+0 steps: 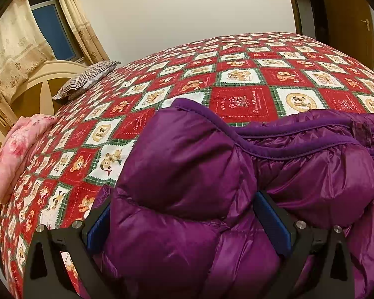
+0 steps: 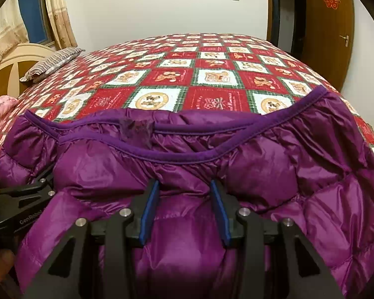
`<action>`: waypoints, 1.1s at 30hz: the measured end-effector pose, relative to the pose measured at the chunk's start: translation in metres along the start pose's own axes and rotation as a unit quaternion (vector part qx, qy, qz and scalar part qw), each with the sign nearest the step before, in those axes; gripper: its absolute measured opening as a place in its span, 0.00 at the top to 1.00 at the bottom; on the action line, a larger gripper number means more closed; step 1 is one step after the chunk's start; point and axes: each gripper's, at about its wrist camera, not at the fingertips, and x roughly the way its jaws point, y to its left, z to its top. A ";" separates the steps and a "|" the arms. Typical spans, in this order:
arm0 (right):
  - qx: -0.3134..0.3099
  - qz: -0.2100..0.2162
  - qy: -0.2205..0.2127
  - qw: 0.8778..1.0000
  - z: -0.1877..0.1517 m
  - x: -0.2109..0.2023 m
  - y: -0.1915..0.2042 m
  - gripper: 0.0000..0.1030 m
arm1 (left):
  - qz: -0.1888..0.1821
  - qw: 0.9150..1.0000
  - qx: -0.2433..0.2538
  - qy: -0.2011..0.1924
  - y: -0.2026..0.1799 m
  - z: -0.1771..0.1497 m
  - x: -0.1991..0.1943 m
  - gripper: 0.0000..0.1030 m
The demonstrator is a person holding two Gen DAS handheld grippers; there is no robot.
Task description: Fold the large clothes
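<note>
A purple quilted down jacket point(image 1: 299, 174) lies at the near edge of the bed; it fills the lower half of the right wrist view point(image 2: 299, 174). My left gripper point(image 1: 187, 214) is shut on a thick puffy fold of the jacket, with the blue pads point(image 1: 274, 224) wide apart around it. My right gripper point(image 2: 184, 199) is shut on a narrower fold below the elastic hem band point(image 2: 177, 155). The left gripper also shows at the left edge of the right wrist view point(image 2: 27, 194).
The bed is covered by a red, white and green checked quilt point(image 2: 207, 74). A striped pillow point(image 1: 87, 79) and a pink floral pillow point(image 1: 17, 149) lie at the left by the cream headboard point(image 1: 37, 79). Curtains, a window and a wooden door point(image 2: 329, 37) stand beyond.
</note>
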 end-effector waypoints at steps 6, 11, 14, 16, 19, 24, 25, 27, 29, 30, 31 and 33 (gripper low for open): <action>-0.001 -0.001 0.000 1.000 0.000 0.000 0.000 0.55 | 0.001 1.000 0.001 -0.001 0.000 0.000 0.000 0.01; -0.008 -0.008 0.006 1.000 0.001 0.000 0.002 0.55 | -0.002 1.000 -0.002 0.015 0.006 0.003 -0.003 0.01; -0.012 -0.015 0.020 1.000 0.005 -0.009 0.003 0.55 | -0.016 0.999 -0.049 0.001 0.030 0.006 -0.026 0.01; 0.003 -0.030 -0.006 1.000 0.009 -0.025 0.004 0.55 | -0.017 0.997 -0.067 -0.020 0.043 0.007 -0.040 0.01; 0.001 -0.021 -0.024 0.999 0.018 -0.035 0.017 0.54 | -0.006 0.997 -0.068 -0.036 0.047 0.008 -0.047 0.01; -0.029 -0.042 0.021 0.998 0.017 0.000 0.036 0.51 | 0.013 0.999 -0.032 0.008 0.034 -0.003 -0.011 0.01; -0.026 -0.041 0.023 0.999 0.015 0.005 0.035 0.50 | 0.007 0.999 -0.038 0.013 0.036 -0.006 -0.008 0.01; -0.032 -0.046 0.021 0.998 0.012 0.007 0.035 0.49 | -0.005 0.999 -0.054 0.008 0.039 -0.008 -0.007 0.01; -0.039 -0.050 0.020 0.998 0.010 0.010 0.036 0.48 | -0.008 0.999 -0.052 0.008 0.036 -0.008 -0.004 0.01; -0.040 -0.050 0.022 0.998 0.010 0.012 0.038 0.48 | -0.007 0.999 -0.049 0.011 0.034 -0.008 -0.003 0.01; -0.041 -0.051 0.023 0.998 0.011 0.014 0.038 0.48 | -0.006 0.999 -0.047 0.012 0.033 -0.007 -0.003 0.01; -0.046 -0.053 0.026 0.997 0.012 0.016 0.041 0.47 | -0.009 0.999 -0.047 0.017 0.036 -0.007 -0.007 0.01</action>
